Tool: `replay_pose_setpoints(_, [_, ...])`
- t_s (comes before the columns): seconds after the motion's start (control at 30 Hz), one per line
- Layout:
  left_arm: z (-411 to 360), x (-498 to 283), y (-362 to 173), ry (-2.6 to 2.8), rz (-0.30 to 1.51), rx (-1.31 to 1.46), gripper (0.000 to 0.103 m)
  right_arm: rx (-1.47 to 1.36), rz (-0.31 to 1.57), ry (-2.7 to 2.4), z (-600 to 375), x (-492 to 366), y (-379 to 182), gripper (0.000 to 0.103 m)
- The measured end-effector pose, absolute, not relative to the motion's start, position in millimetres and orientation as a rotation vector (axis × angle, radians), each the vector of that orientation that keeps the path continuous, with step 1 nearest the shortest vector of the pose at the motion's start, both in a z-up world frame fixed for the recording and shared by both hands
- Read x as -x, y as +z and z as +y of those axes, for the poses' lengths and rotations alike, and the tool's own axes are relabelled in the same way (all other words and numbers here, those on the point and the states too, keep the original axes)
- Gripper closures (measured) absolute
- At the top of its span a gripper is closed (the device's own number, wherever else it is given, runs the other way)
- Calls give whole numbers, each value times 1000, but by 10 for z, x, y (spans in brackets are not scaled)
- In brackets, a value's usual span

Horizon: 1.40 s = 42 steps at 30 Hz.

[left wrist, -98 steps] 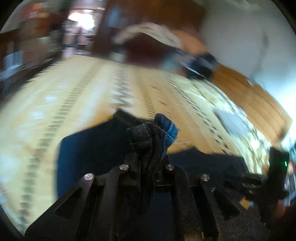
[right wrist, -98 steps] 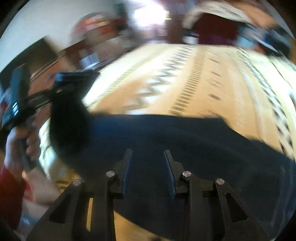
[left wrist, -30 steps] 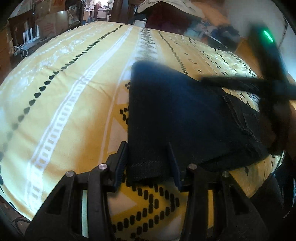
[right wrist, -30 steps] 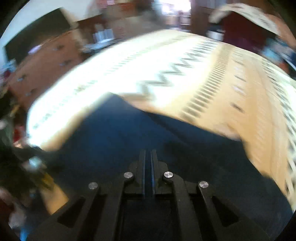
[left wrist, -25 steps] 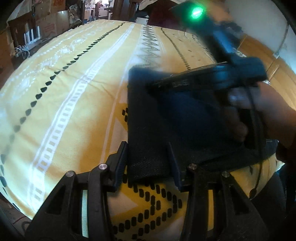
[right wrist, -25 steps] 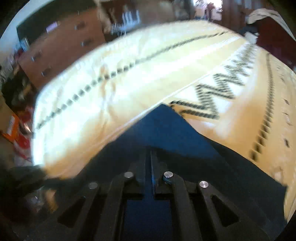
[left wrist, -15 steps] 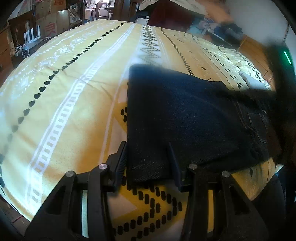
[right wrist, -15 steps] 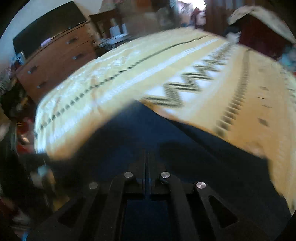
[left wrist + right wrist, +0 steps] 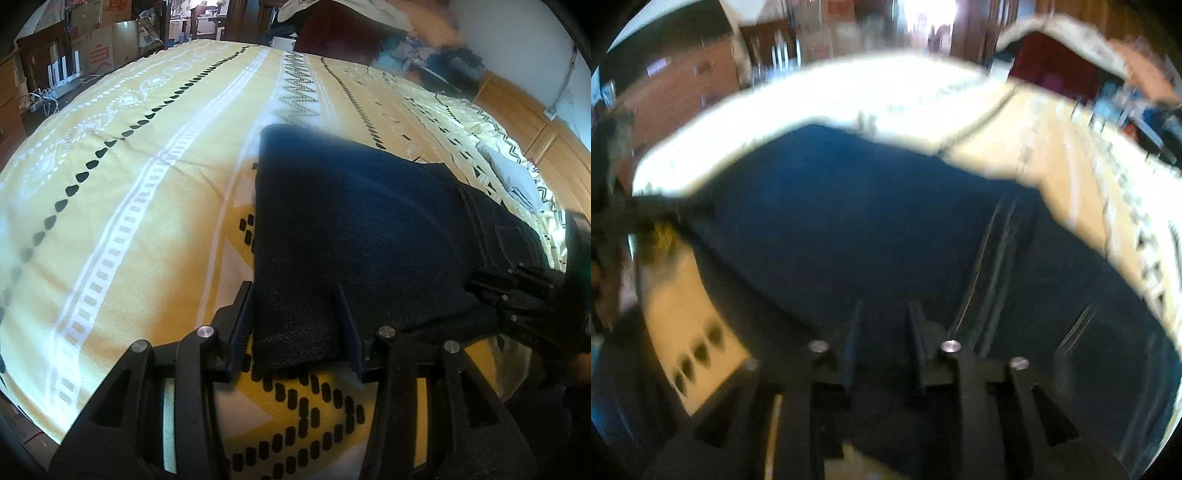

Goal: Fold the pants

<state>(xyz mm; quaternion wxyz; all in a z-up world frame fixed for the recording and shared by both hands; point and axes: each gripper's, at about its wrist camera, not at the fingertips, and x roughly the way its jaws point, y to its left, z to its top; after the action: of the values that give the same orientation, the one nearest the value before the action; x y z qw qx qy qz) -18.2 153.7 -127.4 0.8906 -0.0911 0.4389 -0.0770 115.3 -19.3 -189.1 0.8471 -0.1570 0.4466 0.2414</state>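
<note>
Dark blue denim pants (image 9: 362,236), already doubled into a compact rectangle, lie on the yellow patterned bedspread (image 9: 129,177) near the bed's front edge, hem end toward the left tool, pocket and seam end toward the right. Step in hand, by my reading: another fold, or a squaring of this stack. To do it well, each tool should take all layers together at a front corner, lift level, and lay the near edge over onto the far one so the sides stay aligned; a grip on the top layer alone would peel the stack open. Left tool (image 9: 295,325): jaws partly apart, straddling the near hem corner; left finger beside the cloth's edge, right finger over the denim; pads not visibly pressing, so no hold. Right tool (image 9: 882,332): view blurred, jaws opening, a narrow gap, low over the denim by a stitched seam; nothing pinched as far as shows.
</note>
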Motion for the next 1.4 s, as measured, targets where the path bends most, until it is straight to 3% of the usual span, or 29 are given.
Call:
replay_pose_setpoints(0.23, [1595, 335, -1282, -163, 890, 182, 57, 274, 873, 472, -301, -1098, -1661, 73])
replay_pose_setpoints(0.3, [1610, 302, -1298, -171, 899, 197, 57, 263, 961, 488, -324, -1138, -1875, 69])
replay_pose_setpoints(0.43, [1758, 282, -1074, -183, 854, 252, 59, 312, 954, 474, -239, -1136, -1818, 69])
replay_pose_setpoints(0.5, [1928, 245, -1039, -169, 843, 289, 59, 342, 873, 446, -201, -1024, -1622, 68])
replay_pose_setpoints(0.57, [2087, 148, -1098, -148, 873, 292, 60, 435, 763, 452, -64, -764, -1487, 60])
replay_pose_setpoints(0.73, [2259, -132, -1240, -234, 967, 356, 61, 636, 678, 540, 446, -153, -1717, 60])
replay_pose_setpoints(0.87, [2252, -334, -1215, -283, 989, 391, 61, 808, 530, 518, 869, 97, -1878, 40])
replay_pose_setpoints(0.93, [2229, -402, -1250, -309, 1012, 415, 61, 860, 484, 503, 1041, 101, -1921, 39])
replay_pose_setpoints(1.23, [2101, -625, -1263, -371, 1047, 362, 61, 983, 434, 484, 1545, 30, -2077, 40])
replay_pose_setpoints(1.3, [2018, -702, -1277, -394, 1061, 329, 61, 955, 448, 487, 1616, -35, -2055, 43])
replay_pose_setpoints(1.37, [1932, -791, -1294, -420, 1068, 304, 61, 930, 475, 492, 1671, -83, -2039, 57])
replay_pose_setpoints(1.4, [1899, -848, -1307, -427, 1070, 299, 59, 928, 486, 490, 1730, -122, -2049, 58])
